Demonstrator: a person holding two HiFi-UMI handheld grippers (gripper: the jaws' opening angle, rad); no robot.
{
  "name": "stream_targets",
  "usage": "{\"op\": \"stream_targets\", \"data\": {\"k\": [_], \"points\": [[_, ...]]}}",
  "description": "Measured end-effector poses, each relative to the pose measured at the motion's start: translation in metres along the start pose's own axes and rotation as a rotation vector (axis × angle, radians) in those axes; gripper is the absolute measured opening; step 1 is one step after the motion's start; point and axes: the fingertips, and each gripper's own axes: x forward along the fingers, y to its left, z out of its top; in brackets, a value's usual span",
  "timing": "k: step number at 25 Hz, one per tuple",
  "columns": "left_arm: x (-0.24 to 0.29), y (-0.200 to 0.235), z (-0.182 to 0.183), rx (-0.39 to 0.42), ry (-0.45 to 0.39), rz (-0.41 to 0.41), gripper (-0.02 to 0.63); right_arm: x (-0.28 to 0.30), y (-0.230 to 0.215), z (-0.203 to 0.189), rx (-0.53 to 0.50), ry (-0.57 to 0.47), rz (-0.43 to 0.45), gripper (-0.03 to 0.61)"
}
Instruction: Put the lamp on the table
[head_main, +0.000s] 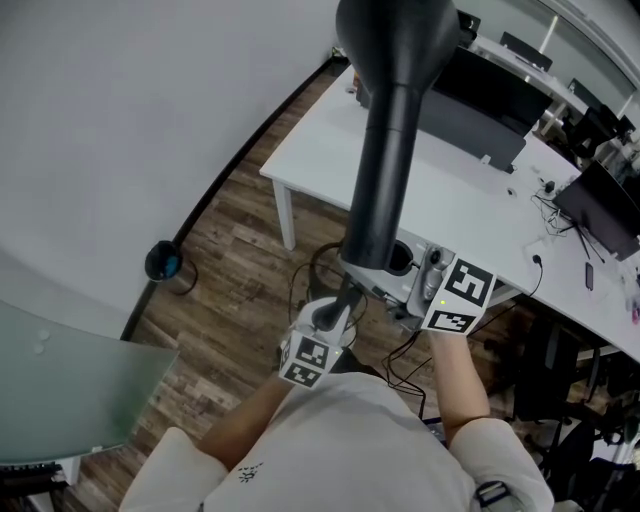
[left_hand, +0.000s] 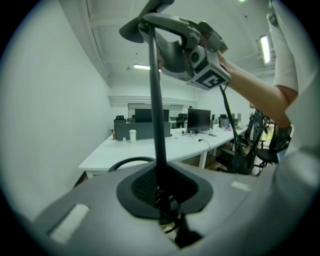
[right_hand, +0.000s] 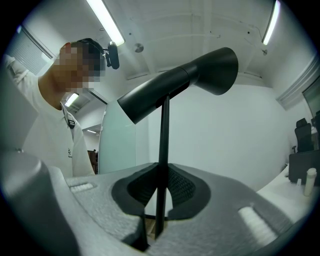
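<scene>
- left gripper (head_main: 338, 312): jaws clamped on the lamp's thin pole (left_hand: 159, 115); this is the lower of the two grips.
- lamp (head_main: 392, 110): upright, long axis vertical, shade end nearest the head camera. Held in the air over the wood floor (head_main: 235, 270), resting on nothing.
- right gripper (head_main: 405, 280): jaws also pinched on the pole, higher up and on the table side, so it is the nearer hand.
- table (head_main: 450, 190): white, just beside the lamp, up and right of it in the head view. Likely next: move it over the near edge with the pole plumb, then lower.
</scene>
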Motion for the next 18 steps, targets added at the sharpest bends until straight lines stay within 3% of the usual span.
{"op": "stream_targets", "data": {"k": [18], "points": [[0.083,0.051,0.034,-0.002,0.008,0.003,0.035,-0.003,-0.103,0.005,0.003,0.003,0.003,0.044]]}}
